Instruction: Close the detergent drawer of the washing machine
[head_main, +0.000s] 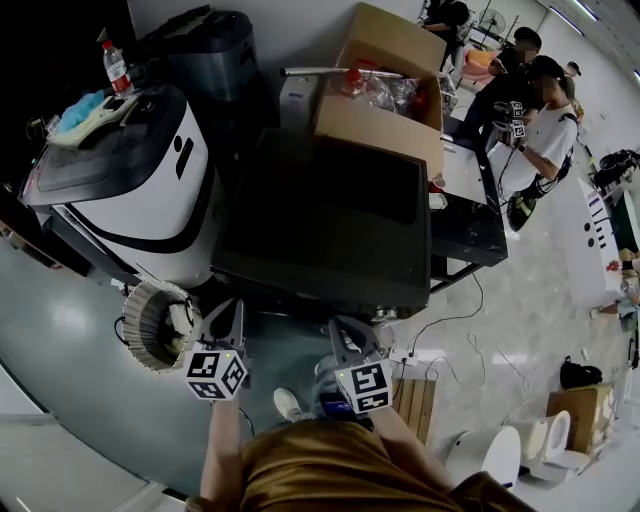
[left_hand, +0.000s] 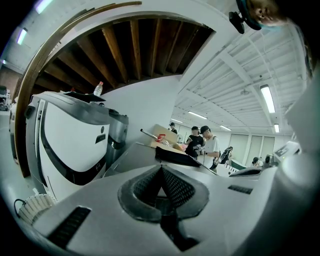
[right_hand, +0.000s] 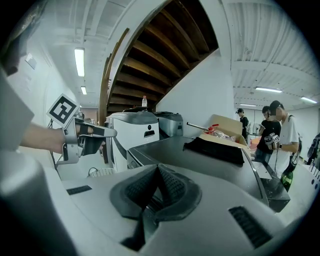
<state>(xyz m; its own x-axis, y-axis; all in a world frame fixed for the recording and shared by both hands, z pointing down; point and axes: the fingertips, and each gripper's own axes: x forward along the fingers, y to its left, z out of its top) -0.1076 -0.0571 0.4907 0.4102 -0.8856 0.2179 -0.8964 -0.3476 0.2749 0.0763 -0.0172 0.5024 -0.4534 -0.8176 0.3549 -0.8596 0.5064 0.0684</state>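
The person stands at the front of the washing machine (head_main: 320, 225), both forearms stretched forward and low, a marker cube sitting on top of each tool. The left tongs (head_main: 229, 308) point at the machine's front left corner. The right tongs (head_main: 342, 324) are level with them, further along the same front edge, and both stop just short of it. Each pair is pressed together, tips meeting in a point — each gripper's own view shows this plainly.

From above, the machine's dark top fills the middle and its front face is out of sight, so the detergent drawer cannot be picked out there. The right gripper view looks low across the grey lid and catches the upper strip of the front, but it is too small to tell how the drawer stands. That view also shows the left tongs from the side, held by a hand (right_hand: 40, 137) off to the machine's left, and a black cloth (right_hand: 216, 149) lying on the far part of the lid.

Left of the machine stands a white appliance (head_main: 140, 195) with a bottle (head_main: 117, 66) on top — the left gripper view shows both from low down. A woven basket (head_main: 152, 325) sits on the floor by the machine's front left corner. Behind the machine is an open cardboard box (head_main: 385, 90), and people (head_main: 535, 110) stand off to its far right.
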